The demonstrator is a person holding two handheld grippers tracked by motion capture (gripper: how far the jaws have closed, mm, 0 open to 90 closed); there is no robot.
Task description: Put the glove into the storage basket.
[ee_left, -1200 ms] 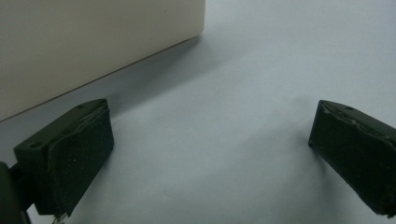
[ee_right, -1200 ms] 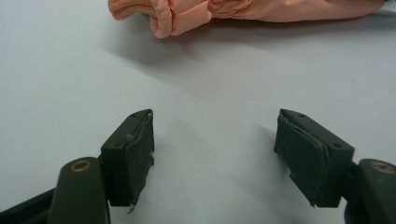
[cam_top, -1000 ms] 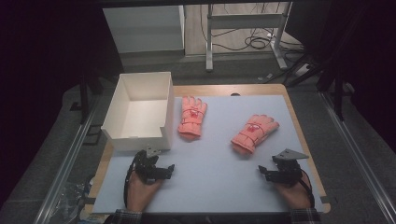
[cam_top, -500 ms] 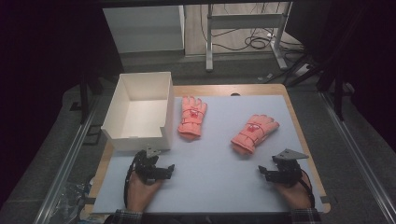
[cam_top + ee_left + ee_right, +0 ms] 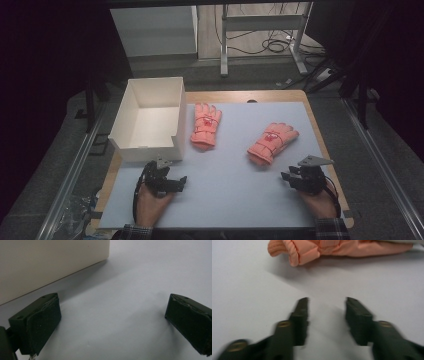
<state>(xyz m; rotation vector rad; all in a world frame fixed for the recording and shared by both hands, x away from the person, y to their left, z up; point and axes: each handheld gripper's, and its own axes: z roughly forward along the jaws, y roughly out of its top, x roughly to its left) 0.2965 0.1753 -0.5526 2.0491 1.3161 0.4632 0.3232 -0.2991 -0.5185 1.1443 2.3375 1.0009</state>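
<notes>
Gloves were the work in hand: two salmon-pink ones lay flat on the pale-topped bench [image 5: 235, 190], beside an empty white cardboard box [image 5: 150, 112] at its far left. The left glove [image 5: 206, 125] lay just beside the box's right wall; the right glove [image 5: 273, 142] lay apart from it, a short way ahead of the right gripper [image 5: 290, 177].

The step looked like the very start: neither glove was touched or held. The left gripper [image 5: 177, 184] rested near the box's front corner, jaws wide apart and empty. The right gripper's jaws had just been closing, half narrowed on nothing, its view showing the glove's cuff ahead.

Next, I judged, those jaws needed reopening and a short forward reach to pinch the right glove's cuff.
</notes>
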